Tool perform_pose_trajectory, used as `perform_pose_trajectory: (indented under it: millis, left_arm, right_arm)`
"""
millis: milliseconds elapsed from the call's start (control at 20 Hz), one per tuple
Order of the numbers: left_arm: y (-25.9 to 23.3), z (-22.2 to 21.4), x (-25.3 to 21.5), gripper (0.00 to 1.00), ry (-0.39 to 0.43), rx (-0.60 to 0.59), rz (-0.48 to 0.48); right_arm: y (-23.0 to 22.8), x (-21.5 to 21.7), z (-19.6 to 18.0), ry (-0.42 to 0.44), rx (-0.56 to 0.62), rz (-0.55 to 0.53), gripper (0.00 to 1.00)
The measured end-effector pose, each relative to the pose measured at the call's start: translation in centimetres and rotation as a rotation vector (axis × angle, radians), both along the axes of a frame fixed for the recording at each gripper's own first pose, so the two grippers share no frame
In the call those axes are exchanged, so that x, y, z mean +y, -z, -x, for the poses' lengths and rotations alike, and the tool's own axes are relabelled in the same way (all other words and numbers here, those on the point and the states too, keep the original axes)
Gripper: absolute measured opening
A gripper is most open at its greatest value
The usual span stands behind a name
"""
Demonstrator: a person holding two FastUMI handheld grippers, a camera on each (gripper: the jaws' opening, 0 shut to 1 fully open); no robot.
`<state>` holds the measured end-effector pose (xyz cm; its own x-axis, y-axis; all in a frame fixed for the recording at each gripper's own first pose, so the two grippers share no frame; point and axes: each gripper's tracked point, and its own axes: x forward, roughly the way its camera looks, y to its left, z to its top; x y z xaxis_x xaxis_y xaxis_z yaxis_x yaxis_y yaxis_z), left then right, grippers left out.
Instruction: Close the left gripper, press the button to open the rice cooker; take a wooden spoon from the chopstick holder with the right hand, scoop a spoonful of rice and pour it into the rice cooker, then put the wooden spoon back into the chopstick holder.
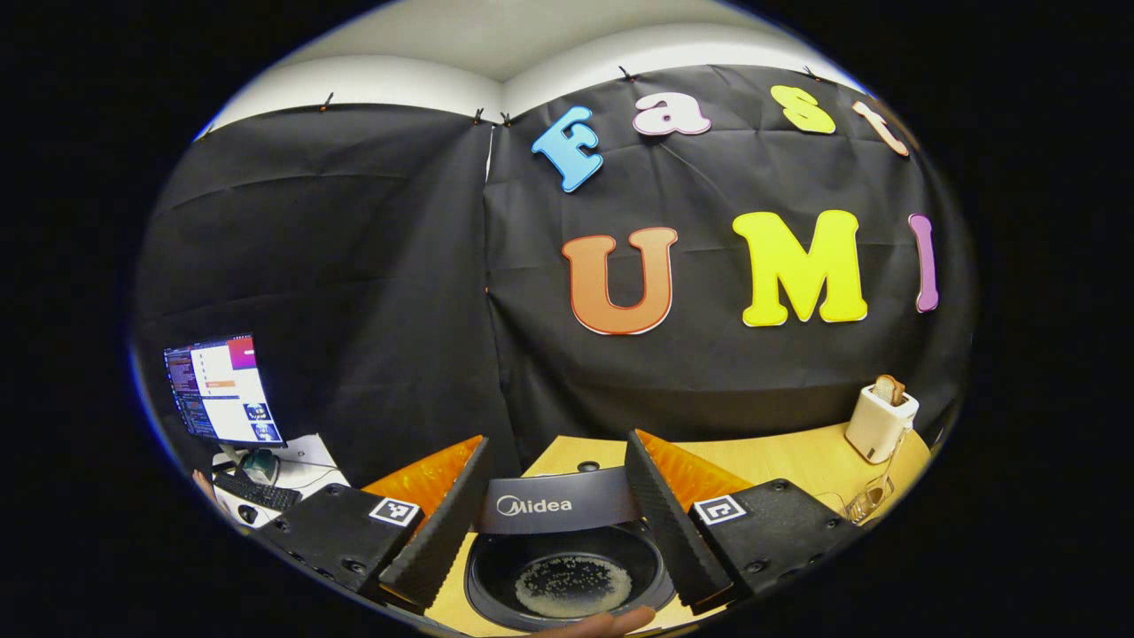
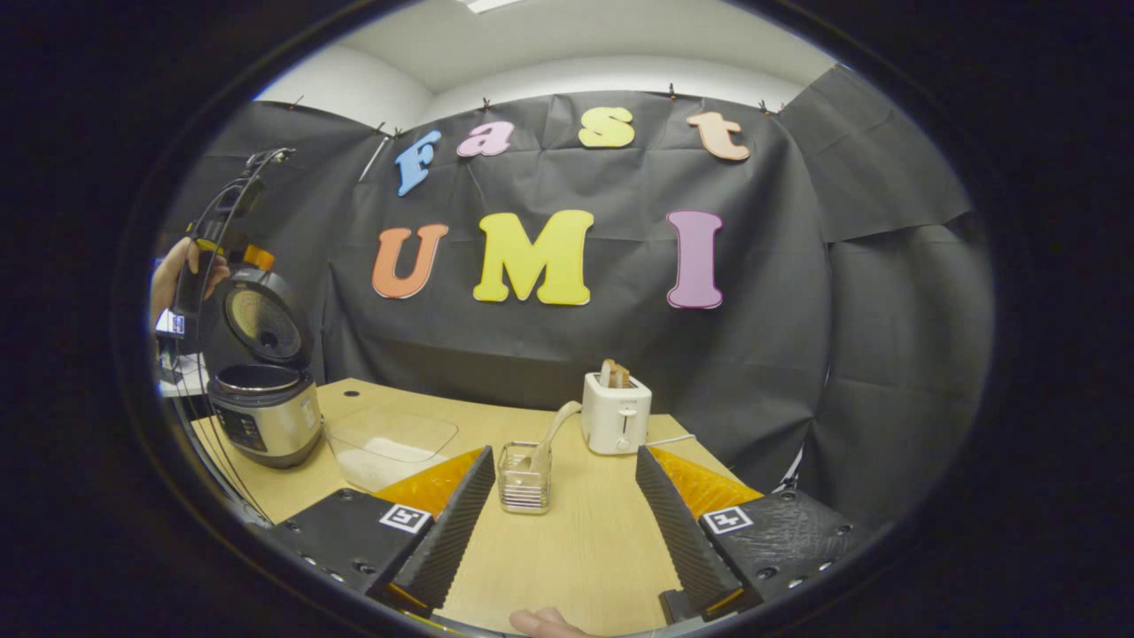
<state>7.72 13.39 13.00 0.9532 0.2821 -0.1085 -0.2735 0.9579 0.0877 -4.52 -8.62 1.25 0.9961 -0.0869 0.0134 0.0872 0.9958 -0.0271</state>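
Observation:
In the left gripper view, my left gripper (image 1: 558, 443) is open and hovers just above the open rice cooker (image 1: 496, 585). Its dark pot holds a thin layer of rice (image 1: 572, 587), and the raised lid (image 1: 558, 505) stands between the fingers. In the right gripper view, my right gripper (image 2: 564, 454) is open and empty over the table, short of the clear chopstick holder (image 2: 524, 478). The wooden spoon (image 2: 556, 424) leans in that holder. At far left the rice cooker (image 2: 266, 412) stands with its lid (image 2: 261, 321) up, and a hand holds the left gripper (image 2: 199, 266) above it.
A clear container of rice (image 2: 390, 447) sits between the cooker and the holder. A white toaster (image 2: 616, 412) with bread stands behind the holder, near the cloth wall. Off the table's left end is a monitor (image 1: 221, 390) with a keyboard (image 1: 252, 490). Bare wooden table (image 2: 576, 549) lies under my right gripper.

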Motion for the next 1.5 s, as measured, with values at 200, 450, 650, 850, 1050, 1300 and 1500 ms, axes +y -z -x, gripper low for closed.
perform_pose_trajectory:
  millis: [200,450,650,850,1050,1300,1500]
  left_arm:
    - [2.8,2.7,-1.3,0.95,0.024,0.012,-0.010]
    - [6.0,4.6,-2.2,0.92,0.034,0.032,0.029]
    - [9.0,5.7,-2.8,0.92,0.042,0.075,0.059]
    - [11.9,6.5,-3.4,0.92,0.053,0.125,0.069]
    - [14.5,7.0,-3.6,0.92,0.066,0.156,0.087]
    - [14.5,7.1,-3.6,0.93,0.057,0.100,0.098]
    - [15.3,7.1,-3.8,0.93,0.029,0.064,0.090]
  right_arm:
    - [0.1,0.1,0.2,-0.003,0.000,0.002,0.95]
    - [0.1,-0.1,0.1,0.004,0.001,0.006,0.96]
    - [0.4,-0.5,0.0,0.019,0.011,0.004,0.95]
    - [0.4,-0.7,-0.1,0.034,0.007,0.012,0.96]
    - [0.8,-1.0,-0.2,0.045,0.017,0.015,0.95]
    - [0.6,-1.6,-0.3,0.063,0.011,0.017,0.95]
    - [1.3,-2.2,-0.6,0.073,0.032,0.002,0.96]
